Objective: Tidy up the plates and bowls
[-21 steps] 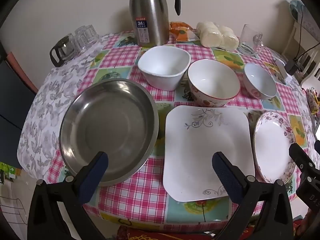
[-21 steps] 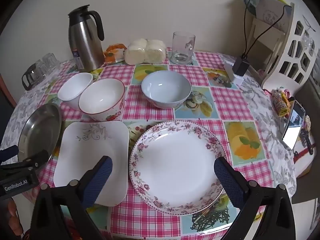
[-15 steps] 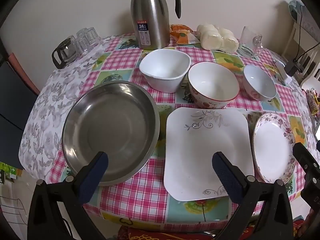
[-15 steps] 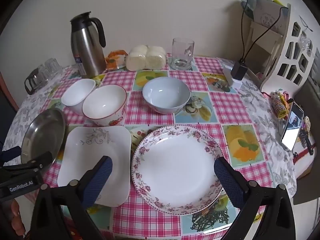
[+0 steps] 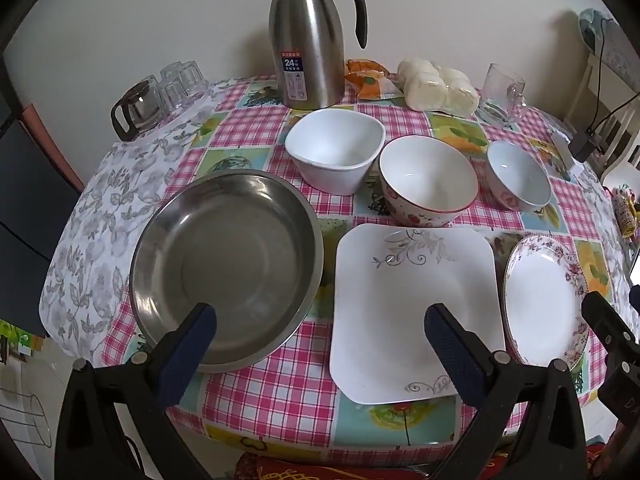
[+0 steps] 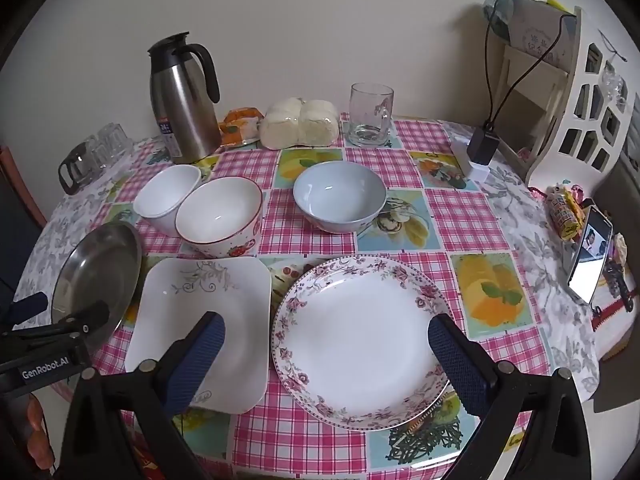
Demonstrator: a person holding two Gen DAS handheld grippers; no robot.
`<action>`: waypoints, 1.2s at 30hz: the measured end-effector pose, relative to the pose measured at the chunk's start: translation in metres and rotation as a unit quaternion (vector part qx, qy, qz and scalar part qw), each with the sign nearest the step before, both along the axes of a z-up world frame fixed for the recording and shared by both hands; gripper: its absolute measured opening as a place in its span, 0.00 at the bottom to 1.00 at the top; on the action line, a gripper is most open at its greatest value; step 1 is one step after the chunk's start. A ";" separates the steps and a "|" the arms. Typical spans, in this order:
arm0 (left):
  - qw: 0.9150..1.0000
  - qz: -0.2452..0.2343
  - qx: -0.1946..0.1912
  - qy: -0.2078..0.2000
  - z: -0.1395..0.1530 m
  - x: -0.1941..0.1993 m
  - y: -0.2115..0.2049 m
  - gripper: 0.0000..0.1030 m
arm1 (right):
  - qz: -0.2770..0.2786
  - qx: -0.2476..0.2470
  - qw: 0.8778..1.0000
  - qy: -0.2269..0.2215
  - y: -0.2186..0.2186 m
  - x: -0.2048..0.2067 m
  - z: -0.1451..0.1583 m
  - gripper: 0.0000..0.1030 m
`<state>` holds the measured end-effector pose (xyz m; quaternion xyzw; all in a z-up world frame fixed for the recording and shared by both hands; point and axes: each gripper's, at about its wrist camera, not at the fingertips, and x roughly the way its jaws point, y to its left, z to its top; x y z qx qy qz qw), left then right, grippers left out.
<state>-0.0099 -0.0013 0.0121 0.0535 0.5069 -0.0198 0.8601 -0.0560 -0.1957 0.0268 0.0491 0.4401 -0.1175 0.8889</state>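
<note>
Both tools point(image 5: 320, 344) point(image 6: 326, 354) farther back, wide open above flat, upright plates point(image 6: 360, 336).

The left gripper point(image 5: 320, 344) has black plastic arms with silver screws at the joints, and its fingers point(image 5: 188, 344) carry dark blue textured pads. The right gripper point(image 6: 326, 350) is built alike, with the same blue-padded fingers point(image 6: 456, 360). White lettering "GenRobot.AI" marks the left gripper's black body.
</note>
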 end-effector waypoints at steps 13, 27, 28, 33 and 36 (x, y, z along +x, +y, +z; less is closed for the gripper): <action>1.000 0.007 -0.002 -0.003 0.003 0.001 0.003 1.00 | 0.010 0.000 1.000 0.001 0.005 0.002 -0.001 1.00; 1.000 0.007 -0.005 0.009 -0.001 0.004 0.005 1.00 | 0.013 0.000 1.000 0.002 0.006 0.003 -0.003 1.00; 1.000 0.007 -0.005 0.008 -0.001 0.004 0.005 1.00 | 0.014 0.000 1.000 0.001 0.007 0.003 -0.002 1.00; 1.000 0.004 -0.003 0.008 -0.002 0.004 0.005 1.00 | 0.018 0.001 1.000 0.002 0.009 0.004 -0.003 1.00; 1.000 0.004 -0.003 0.008 -0.001 0.004 0.004 1.00 | 0.018 0.002 1.000 0.004 0.009 0.005 -0.004 1.00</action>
